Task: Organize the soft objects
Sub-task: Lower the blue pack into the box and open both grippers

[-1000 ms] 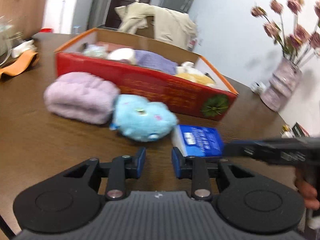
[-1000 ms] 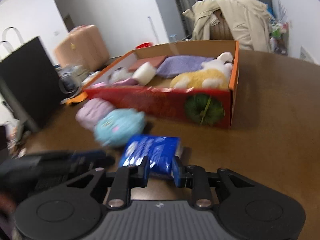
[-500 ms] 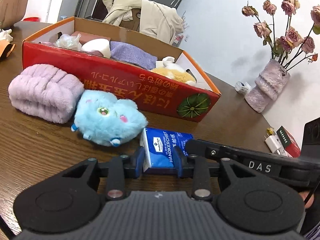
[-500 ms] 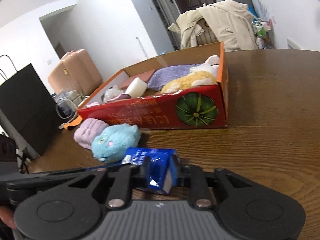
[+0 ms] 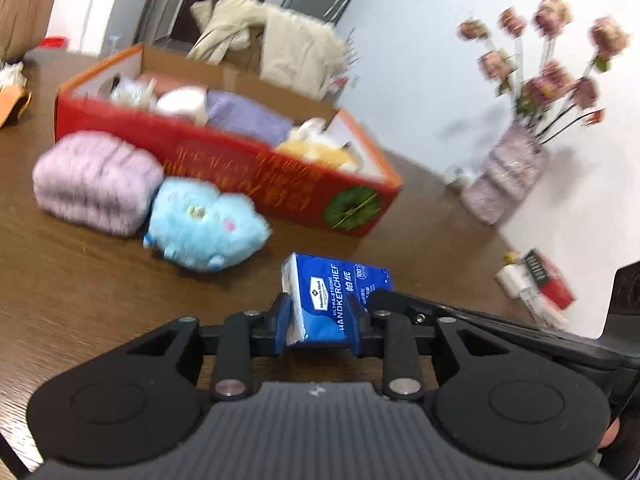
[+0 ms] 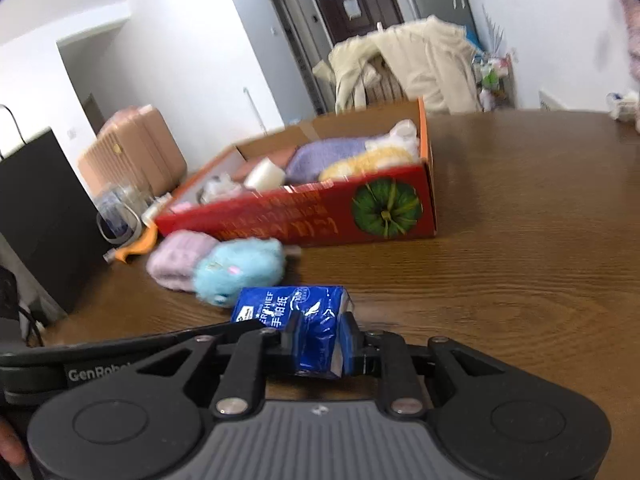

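Left wrist view: our left gripper (image 5: 319, 322) clamps the near end of the blue tissue pack (image 5: 334, 300), its blue pads pressed on both sides. Our right gripper (image 6: 318, 344) grips the same pack (image 6: 298, 320) from the other end, so we hold it between both claws, just above the wooden table (image 6: 520, 264). We take the red cardboard box (image 5: 256, 172) as our landmark. The tissue pack sits in front of the box's long red wall, nearer to us, toward the end with the green pumpkin print. A light blue plush toy (image 5: 206, 230) lies just in front of that wall, and a folded lilac towel (image 5: 92, 182) touches the toy on its far side from the pack. Inside the box we see a purple cloth (image 6: 326, 156) and a yellow plush (image 6: 368, 162).
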`<state>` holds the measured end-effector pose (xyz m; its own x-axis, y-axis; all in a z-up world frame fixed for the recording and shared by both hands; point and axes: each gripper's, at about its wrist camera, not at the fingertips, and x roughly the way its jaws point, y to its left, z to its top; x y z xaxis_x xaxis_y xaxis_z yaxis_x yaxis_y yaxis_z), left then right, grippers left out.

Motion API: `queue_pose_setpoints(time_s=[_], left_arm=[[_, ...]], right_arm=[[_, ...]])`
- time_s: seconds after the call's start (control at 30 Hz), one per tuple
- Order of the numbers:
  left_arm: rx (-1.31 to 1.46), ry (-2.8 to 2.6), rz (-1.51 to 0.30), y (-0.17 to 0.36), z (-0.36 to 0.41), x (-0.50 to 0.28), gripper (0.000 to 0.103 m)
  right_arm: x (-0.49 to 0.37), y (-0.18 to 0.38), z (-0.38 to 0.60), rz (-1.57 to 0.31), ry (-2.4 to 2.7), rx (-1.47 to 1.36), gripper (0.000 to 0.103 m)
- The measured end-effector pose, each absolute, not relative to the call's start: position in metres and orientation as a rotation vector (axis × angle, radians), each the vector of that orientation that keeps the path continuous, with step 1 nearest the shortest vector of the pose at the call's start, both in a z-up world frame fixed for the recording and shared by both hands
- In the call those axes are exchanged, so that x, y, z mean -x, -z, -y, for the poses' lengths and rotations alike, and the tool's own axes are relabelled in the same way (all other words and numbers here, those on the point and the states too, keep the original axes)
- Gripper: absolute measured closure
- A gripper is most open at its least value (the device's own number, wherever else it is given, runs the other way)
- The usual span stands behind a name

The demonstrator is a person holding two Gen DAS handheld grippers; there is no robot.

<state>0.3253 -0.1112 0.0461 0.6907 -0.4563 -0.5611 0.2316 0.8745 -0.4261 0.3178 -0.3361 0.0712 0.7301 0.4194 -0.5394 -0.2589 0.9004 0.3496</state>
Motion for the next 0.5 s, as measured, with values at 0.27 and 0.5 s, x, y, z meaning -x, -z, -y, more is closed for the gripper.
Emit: queue_pose_setpoints(time_s=[0.27,0.5], left_arm=[[0.295,0.447,-0.552,-0.105,0.105,-0.337,0.074],[0.349,0.426,-0.613,-0.121,0.083,-0.447,0.074]], right_arm=[[-0.323,-0.128,0.332,-0.495,-0.385,-0.231,0.084],[-0.433,-0.151,0.313,-0.524,-0.404,-0.215,0.083]])
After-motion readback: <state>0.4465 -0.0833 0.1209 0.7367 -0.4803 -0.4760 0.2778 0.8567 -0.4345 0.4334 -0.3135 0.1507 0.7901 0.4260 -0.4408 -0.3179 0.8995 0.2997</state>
